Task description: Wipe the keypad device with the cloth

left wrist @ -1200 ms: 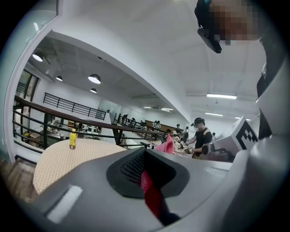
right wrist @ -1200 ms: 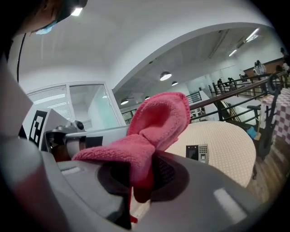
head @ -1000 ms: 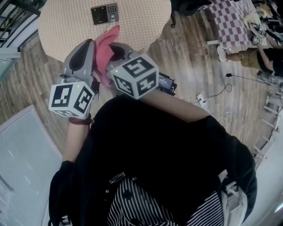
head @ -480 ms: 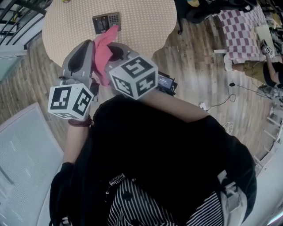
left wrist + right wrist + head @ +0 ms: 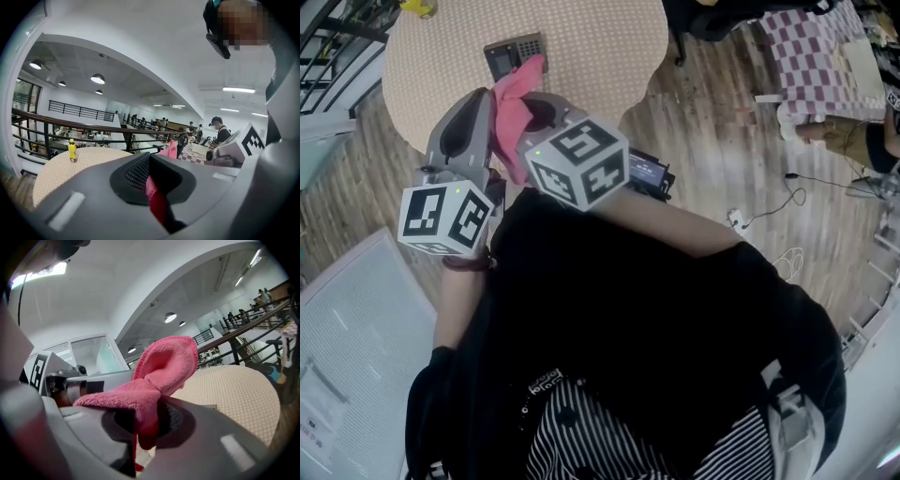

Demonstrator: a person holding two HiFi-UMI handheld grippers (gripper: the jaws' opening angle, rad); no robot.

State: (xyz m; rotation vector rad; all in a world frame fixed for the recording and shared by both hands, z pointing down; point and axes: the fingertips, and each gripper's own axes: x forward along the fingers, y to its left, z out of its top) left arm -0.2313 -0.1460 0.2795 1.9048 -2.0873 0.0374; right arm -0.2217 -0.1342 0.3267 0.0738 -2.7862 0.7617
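cloth (image 5: pixel 164 363) inside left gripper (image 5: pixel 157 190), right gripper (image 5: pixel 146 426)

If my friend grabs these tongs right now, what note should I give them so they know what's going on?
Left tongs: shut on the pink cloth.
Right tongs: shut on the same cloth, close beside the left ones. The cloth is bunched between them, up in the air.
Keypad device: lies flat on the round table, ahead of the tongs. The cloth is not on it.
Done: cloth is in hand.
Left: lower the cloth onto the device and wipe it.
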